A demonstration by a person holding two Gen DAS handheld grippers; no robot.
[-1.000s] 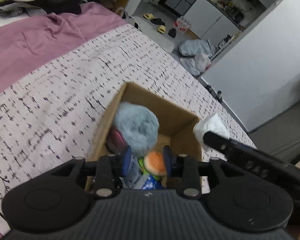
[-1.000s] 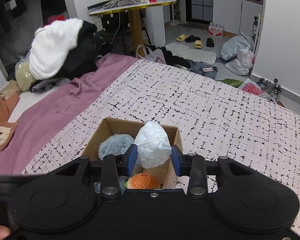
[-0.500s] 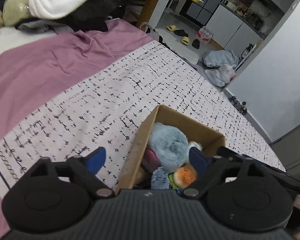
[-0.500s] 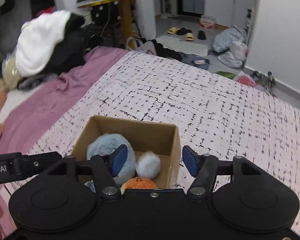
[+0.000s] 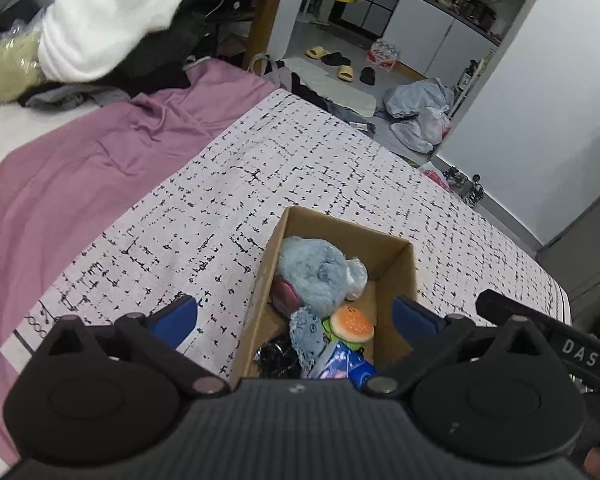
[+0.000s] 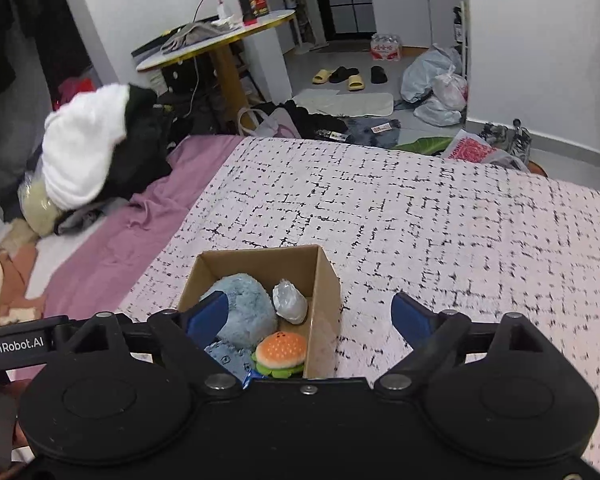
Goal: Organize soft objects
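A cardboard box sits on the black-and-white patterned bedspread, and the soft things lie inside it: a large blue plush toy, a white crinkled soft lump pressed against its far side, a burger plush nearer the camera, a smaller blue fuzzy piece, and a blue printed packet at the near end, beside something dark that may be a black cloth. The left gripper is spread wide and holds nothing; its fingertips straddle the box from above, one over the bedspread to the left of the box wall, the other over the box's right wall. The right gripper is likewise spread wide and empty, with one blue fingertip over the blue plush toy and the other out over the bedspread to the right of the box. The white lump and burger plush lie below and between its fingers, untouched. A purple sheet covers the bed's left side.
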